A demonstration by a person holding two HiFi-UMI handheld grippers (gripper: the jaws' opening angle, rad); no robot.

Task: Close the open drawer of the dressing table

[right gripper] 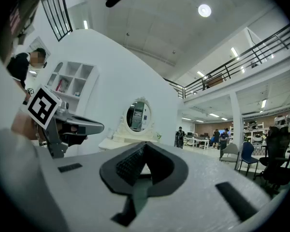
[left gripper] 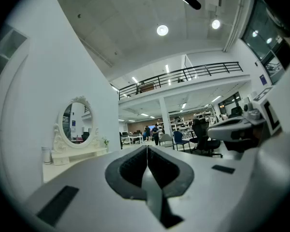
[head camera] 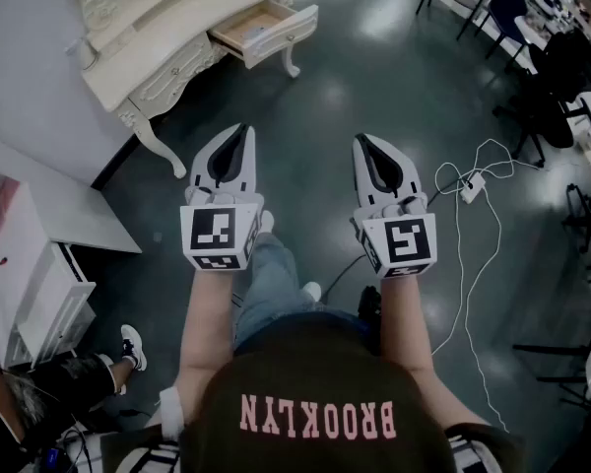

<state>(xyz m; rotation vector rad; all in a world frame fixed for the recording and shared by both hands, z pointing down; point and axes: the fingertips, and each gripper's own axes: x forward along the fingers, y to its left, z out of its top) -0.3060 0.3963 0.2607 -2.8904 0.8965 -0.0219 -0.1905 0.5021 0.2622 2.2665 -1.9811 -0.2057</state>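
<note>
Room: a big open hall with a dark, glossy floor [head camera: 374, 77], a white wall [head camera: 20, 87] off to the left of the tongs and office chairs [head camera: 547, 77] far out past the right tongs.
Dressing table: the cream dressing table [head camera: 167, 57] stands against that wall, ahead and to the left of both tongs and well apart from them. Its oval mirror [right gripper: 137, 115] shows dead ahead over the right jaws.
Drawer: the drawer [head camera: 266, 30] is pulled out, its wooden inside in plain view. It sits out beyond the tips of the left tongs, nothing touching it.
Left tongs: the left tongs [head camera: 238, 138] are held level, jaws pressed together, nothing between them.
Right tongs: the right tongs [head camera: 366, 146] are alongside and level. The tips meet too and they carry nothing.
Floor clutter: a white cable [head camera: 471, 187] snakes over the floor just right of the right tongs, and a white shelf unit [head camera: 39, 254] stands behind and left of the left tongs.
Done: nothing yet, by my read. The drawer is open and no contact is made.
Left to do: close the gap to the table, set a closed tip against the drawer front and push it flush.
</note>
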